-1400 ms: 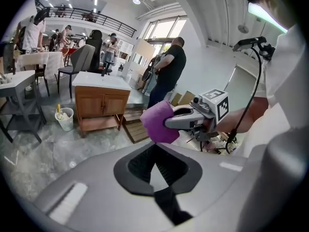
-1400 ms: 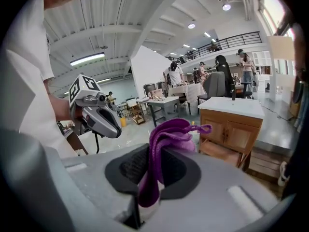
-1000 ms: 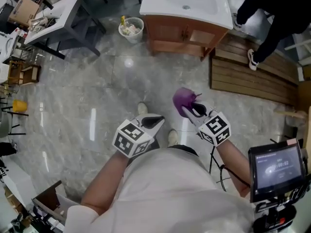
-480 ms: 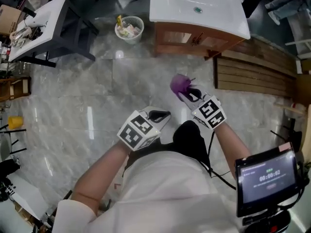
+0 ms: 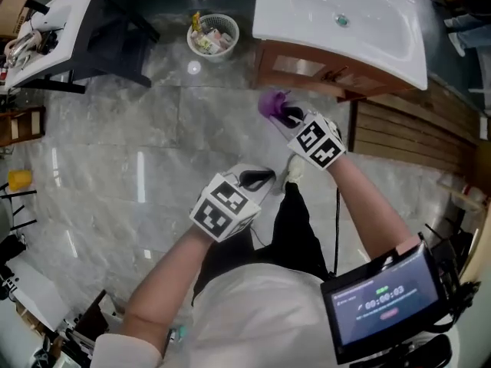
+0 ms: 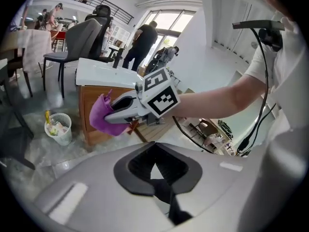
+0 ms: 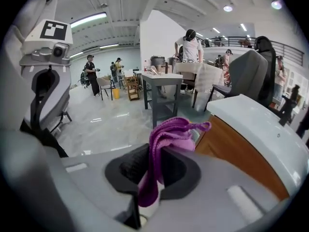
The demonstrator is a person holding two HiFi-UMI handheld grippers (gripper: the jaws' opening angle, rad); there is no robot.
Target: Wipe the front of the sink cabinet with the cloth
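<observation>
The sink cabinet stands at the top right of the head view, a white basin (image 5: 337, 21) over a brown wooden front (image 5: 303, 69). My right gripper (image 5: 288, 116) is shut on the purple cloth (image 5: 270, 104), which hangs a short way off the cabinet's front and apart from it. In the right gripper view the cloth (image 7: 166, 139) bunches out between the jaws of that gripper (image 7: 152, 178), with the wooden front (image 7: 241, 158) close at the right. Lower and further left, my left gripper (image 5: 257, 179) is shut with nothing in it. The left gripper view shows its jaws (image 6: 161, 187) closed.
A white wastebasket (image 5: 212, 35) with rubbish stands left of the cabinet. A slatted wooden platform (image 5: 406, 140) lies on the floor to its right. A dark table with a white top (image 5: 46, 14) is at the far left. People stand in the background (image 7: 91, 74).
The person has stepped closer to the sink cabinet. My right gripper has carried the purple cloth up toward the wooden front. The left gripper has followed, still shut.
</observation>
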